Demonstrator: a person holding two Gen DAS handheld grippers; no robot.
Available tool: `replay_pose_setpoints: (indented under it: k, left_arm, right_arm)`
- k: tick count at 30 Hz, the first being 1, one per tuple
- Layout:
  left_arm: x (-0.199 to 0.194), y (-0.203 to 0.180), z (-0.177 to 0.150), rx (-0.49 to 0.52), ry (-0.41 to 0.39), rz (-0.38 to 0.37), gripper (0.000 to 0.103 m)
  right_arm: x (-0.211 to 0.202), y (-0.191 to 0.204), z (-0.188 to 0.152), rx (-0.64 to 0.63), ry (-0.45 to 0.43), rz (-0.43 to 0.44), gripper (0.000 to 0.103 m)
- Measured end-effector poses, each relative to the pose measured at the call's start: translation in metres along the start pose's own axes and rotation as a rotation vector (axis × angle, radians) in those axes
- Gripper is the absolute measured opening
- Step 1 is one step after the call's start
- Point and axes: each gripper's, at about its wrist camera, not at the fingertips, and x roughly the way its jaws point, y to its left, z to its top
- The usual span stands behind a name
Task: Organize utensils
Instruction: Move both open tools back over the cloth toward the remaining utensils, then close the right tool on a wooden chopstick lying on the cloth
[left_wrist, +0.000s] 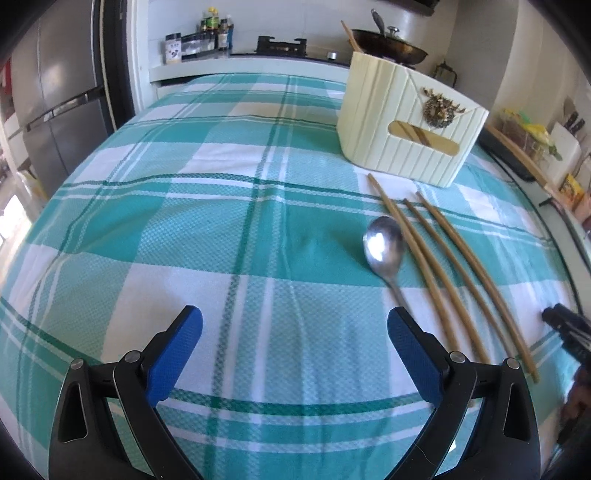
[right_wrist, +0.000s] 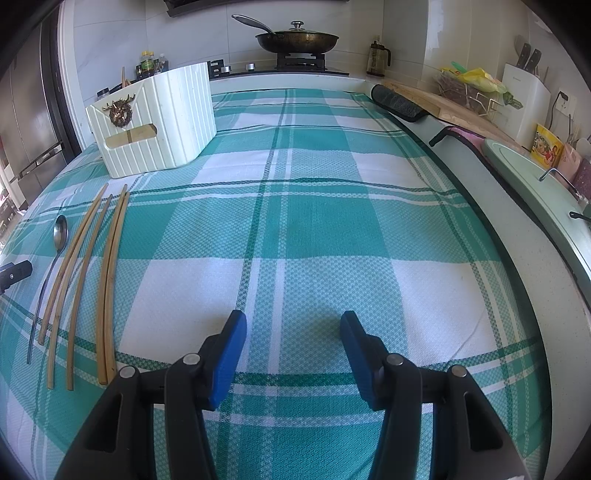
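A metal spoon (left_wrist: 382, 243) (right_wrist: 60, 230) lies on the teal plaid cloth (left_wrist: 221, 221) (right_wrist: 314, 221), with several bamboo chopsticks (left_wrist: 443, 266) (right_wrist: 83, 266) side by side just to its right. Behind them stands a cream ribbed holder box (left_wrist: 406, 122) (right_wrist: 155, 122) with a chopstick leaning inside it. My left gripper (left_wrist: 295, 317) hovers open over bare cloth, and its right finger covers the spoon handle's end. My right gripper (right_wrist: 293, 321) is open over the cloth to the right of the chopsticks, with nothing between its blue pads. Each gripper shows at the edge of the other's view.
A stove with a lidded pan (right_wrist: 297, 38) and bottles (left_wrist: 218, 33) stands beyond the table. A fridge (left_wrist: 55, 92) is at the left. On the right counter are a cutting board (right_wrist: 417, 98), a knife block (right_wrist: 524, 92) and a green tray (right_wrist: 546, 195).
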Motion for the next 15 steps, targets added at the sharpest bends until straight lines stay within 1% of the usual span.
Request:
replay_pose_setpoints:
  k: [2,4,8,12,15]
  left_arm:
    - [-0.003,-0.012,0.001,0.002,-0.006,-0.019,0.100]
    - [-0.003,-0.027,0.001,0.028,-0.011,-0.017,0.100]
    - [0.009,-0.048,-0.002,0.094,0.001,0.047,0.100]
    - [0.016,-0.052,-0.006,0.115,0.027,0.074,0.100]
    - [0.018,-0.048,-0.006,0.104,0.037,0.078,0.100]
  right_arm:
    - [0.000,0.000,0.000,0.000,0.000,0.001,0.054]
    - [0.000,0.000,0.000,0.000,0.000,0.000,0.054]
    - [0.000,0.000,0.000,0.000,0.000,0.000,0.054]
    - [-0.002,0.003,0.002,-0.019,0.007,0.007,0.054]
    - [-0.007,0.018,0.010,-0.078,0.020,0.129,0.054]
